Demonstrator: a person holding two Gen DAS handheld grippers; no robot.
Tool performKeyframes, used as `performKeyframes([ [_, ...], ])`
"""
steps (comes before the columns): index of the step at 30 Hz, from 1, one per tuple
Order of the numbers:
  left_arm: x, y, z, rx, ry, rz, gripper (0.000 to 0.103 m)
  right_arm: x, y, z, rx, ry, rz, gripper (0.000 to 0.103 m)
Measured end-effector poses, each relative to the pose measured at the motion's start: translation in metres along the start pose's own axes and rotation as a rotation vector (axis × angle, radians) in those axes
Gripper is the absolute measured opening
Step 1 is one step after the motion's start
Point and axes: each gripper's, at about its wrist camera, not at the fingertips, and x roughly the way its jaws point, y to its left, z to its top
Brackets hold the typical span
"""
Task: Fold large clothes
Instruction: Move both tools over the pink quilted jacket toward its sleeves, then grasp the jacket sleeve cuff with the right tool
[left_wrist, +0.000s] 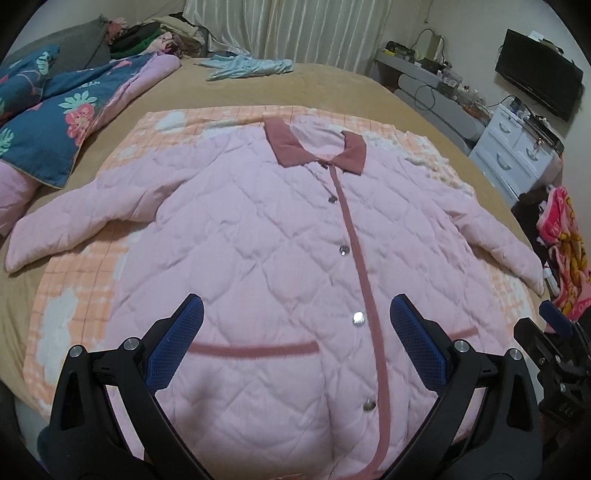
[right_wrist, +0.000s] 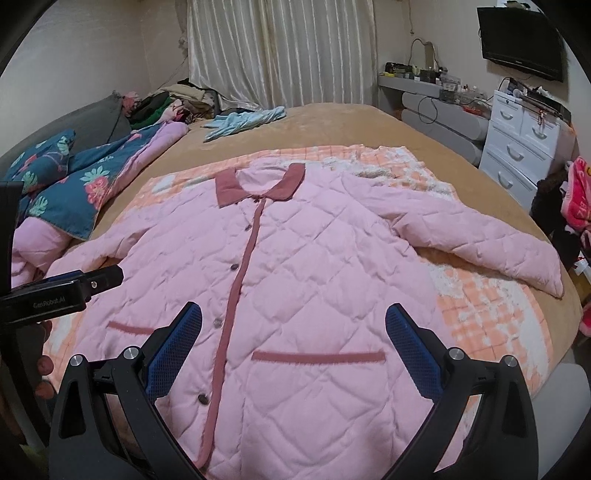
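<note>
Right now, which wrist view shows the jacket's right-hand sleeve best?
Right wrist view: the sleeve lies whole and large, cuff included. Left wrist view squeezes it toward the fisheye edge, smaller and distorted.

Pink quilted jacket (left_wrist: 258, 240) lies flat, front up, on a peach checked blanket (left_wrist: 81, 288) over the tan bed (left_wrist: 332, 88). Dark-pink collar (left_wrist: 317, 146) at far end, placket w/ silver snaps (left_wrist: 344, 250) running near-to-far, right of centre. Both sleeves spread out left & right. Left tool (left_wrist: 295, 343) hangs over the near hem, blue pads (left_wrist: 177, 343) wide apart, nothing btwn them. Right tool (left_wrist: 556, 321) at right edge, only partly visible, prob. off the jacket. Floral quilt (left_wrist: 48, 122) far left, light-blue garment (left_wrist: 251, 66) at far end, white drawers (left_wrist: 517, 155) far right.
</note>
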Motion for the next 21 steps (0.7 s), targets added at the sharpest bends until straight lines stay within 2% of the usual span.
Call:
performKeyframes([
  [11,0.031,-0.014,0.04,0.024,0.008,0.004,0.095,0.028,-0.031,0.042,0.041,-0.017,-0.047,0.099],
  [14,0.041,-0.018,0.05,0.025,0.007,0.01,0.095,0.036,-0.046,0.053,0.066,-0.033,-0.075,0.099],
  [17,0.055,-0.022,0.06,0.029,0.02,0.01,0.095,0.046,-0.064,0.059,0.118,-0.02,-0.059,0.099],
  [21,0.07,-0.03,0.07,0.046,0.021,0.018,0.095,0.063,-0.095,0.064,0.174,-0.01,-0.117,0.099],
])
